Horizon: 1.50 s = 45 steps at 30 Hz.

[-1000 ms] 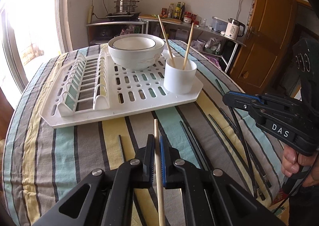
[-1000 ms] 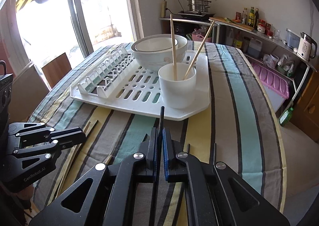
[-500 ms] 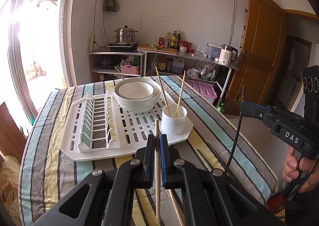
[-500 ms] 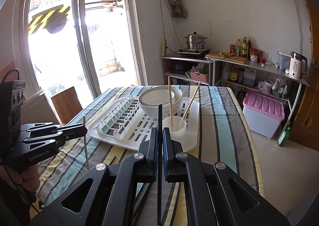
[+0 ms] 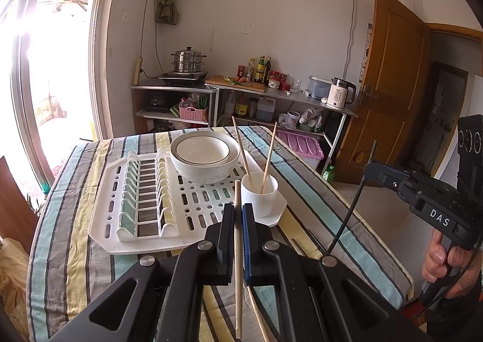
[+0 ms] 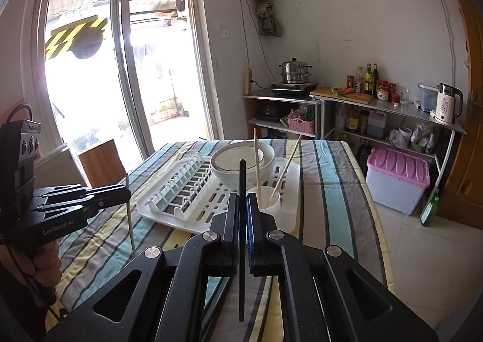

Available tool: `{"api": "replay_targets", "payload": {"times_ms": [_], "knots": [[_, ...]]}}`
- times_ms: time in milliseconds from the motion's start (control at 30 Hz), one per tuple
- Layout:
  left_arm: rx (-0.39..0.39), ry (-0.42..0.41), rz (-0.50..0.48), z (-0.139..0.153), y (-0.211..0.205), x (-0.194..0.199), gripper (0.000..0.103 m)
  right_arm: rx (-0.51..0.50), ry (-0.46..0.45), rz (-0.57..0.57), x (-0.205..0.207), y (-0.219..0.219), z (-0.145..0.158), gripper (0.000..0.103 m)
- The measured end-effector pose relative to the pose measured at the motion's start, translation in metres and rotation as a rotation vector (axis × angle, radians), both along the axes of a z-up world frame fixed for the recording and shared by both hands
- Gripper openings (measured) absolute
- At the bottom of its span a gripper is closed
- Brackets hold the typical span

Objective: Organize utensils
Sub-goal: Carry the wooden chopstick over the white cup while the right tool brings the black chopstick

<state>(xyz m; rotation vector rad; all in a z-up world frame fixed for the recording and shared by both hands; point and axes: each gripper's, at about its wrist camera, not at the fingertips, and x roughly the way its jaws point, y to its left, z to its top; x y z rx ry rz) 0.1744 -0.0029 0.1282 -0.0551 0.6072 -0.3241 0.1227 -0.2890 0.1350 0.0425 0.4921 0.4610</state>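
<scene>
Both grippers are clamping chopsticks above the striped table [image 5: 75,251]: left gripper [image 5: 238,215] pinching a wooden chopstick [image 5: 238,275], right gripper [image 6: 242,206] pinching a black chopstick [image 6: 241,239], each sitting near the white cup [image 5: 260,194] holding two wooden chopsticks on the drying rack [image 5: 193,200].

steamer pot [image 5: 188,59], white kettle [image 5: 340,96], pink-lidded bin [image 6: 398,179] by the wall

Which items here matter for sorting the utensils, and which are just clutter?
Job:
- left gripper, shut on wooden chopstick
- right gripper, shut on black chopstick
- white cup, two wooden chopsticks in it
- drying rack

Lying about:
- stacked bowls
- kettle
- steamer pot
- pink-lidded bin
</scene>
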Motion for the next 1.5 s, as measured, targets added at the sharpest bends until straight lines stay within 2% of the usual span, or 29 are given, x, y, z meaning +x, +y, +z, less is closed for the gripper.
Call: {"api": "replay_targets", "payload": {"times_ms": [400, 667, 867, 1200, 1500], "knots": [[-0.005, -0.024, -0.036, 0.03, -0.023, 0.051, 0.004, 0.016, -0.053, -0.022, 0.019, -0.008, 0.028, 0.004], [-0.049, -0.066, -0.055, 0.057, -0.043, 0.097, 0.004, 0.04, -0.083, -0.033, 0.047, -0.011, 0.05, 0.004], [-0.084, -0.071, -0.054, 0.066, -0.053, 0.131, 0.005, 0.064, -0.096, -0.039, 0.071, -0.011, 0.061, 0.004], [-0.114, -0.096, -0.052, 0.066, -0.062, 0.179, 0.005, 0.085, -0.095, -0.043, 0.107, -0.008, 0.065, 0.004], [-0.128, -0.071, -0.038, 0.038, -0.062, 0.209, 0.005, 0.084, -0.054, -0.045, 0.137, -0.002, 0.047, 0.004]]}}
